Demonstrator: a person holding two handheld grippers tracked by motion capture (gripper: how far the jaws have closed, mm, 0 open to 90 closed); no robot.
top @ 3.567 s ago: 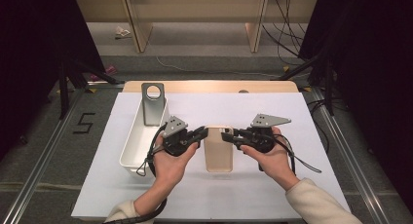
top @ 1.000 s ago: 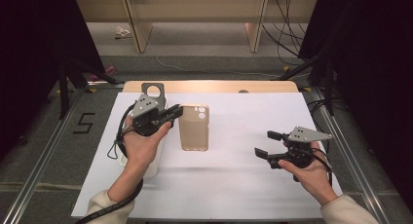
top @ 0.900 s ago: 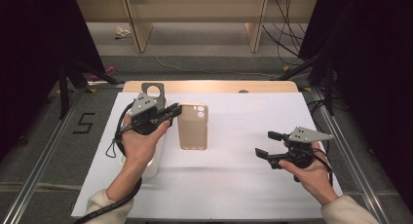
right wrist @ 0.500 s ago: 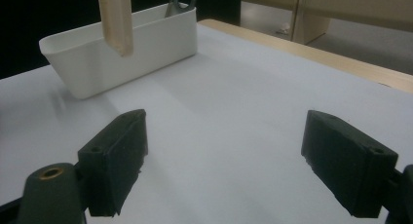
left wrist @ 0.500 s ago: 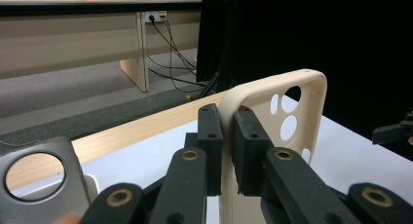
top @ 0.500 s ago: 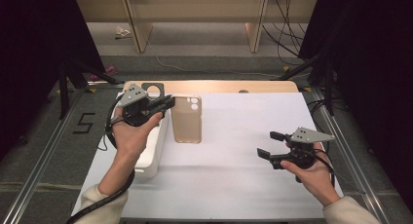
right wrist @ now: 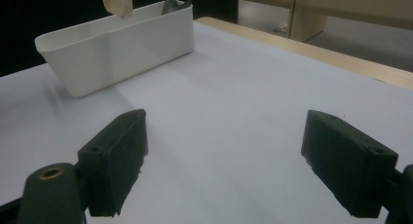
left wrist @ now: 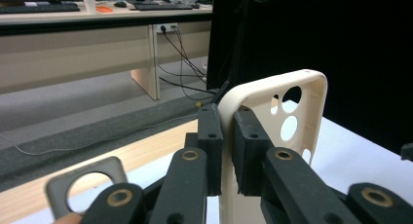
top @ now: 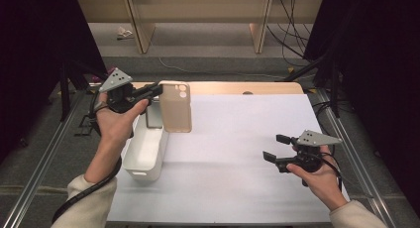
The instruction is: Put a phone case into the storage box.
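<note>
A beige phone case (top: 176, 109) with round camera holes hangs upright in the air over the far end of a white bin (top: 148, 153). My left gripper (top: 157, 90) is shut on the case's top left edge. In the left gripper view the two pads (left wrist: 210, 136) pinch the rim of the case (left wrist: 292, 102). My right gripper (top: 275, 147) stays low at the right of the white sheet (top: 237, 153), open, with nothing between its jaws. The right gripper view shows the wide gap of that gripper (right wrist: 234, 156), with the bin (right wrist: 122, 44) and the case's lower corner (right wrist: 117, 2) beyond.
A grey flat piece with a round hole (top: 153, 116) stands in the bin's far end, behind the case. A wooden table edge (top: 223, 87) runs along the far side of the sheet. Metal rails lie on the floor at both sides.
My left hand has carried the phone case up and to the left, from the sheet's middle to above the bin. The right hand has kept still, its jaws wide.
</note>
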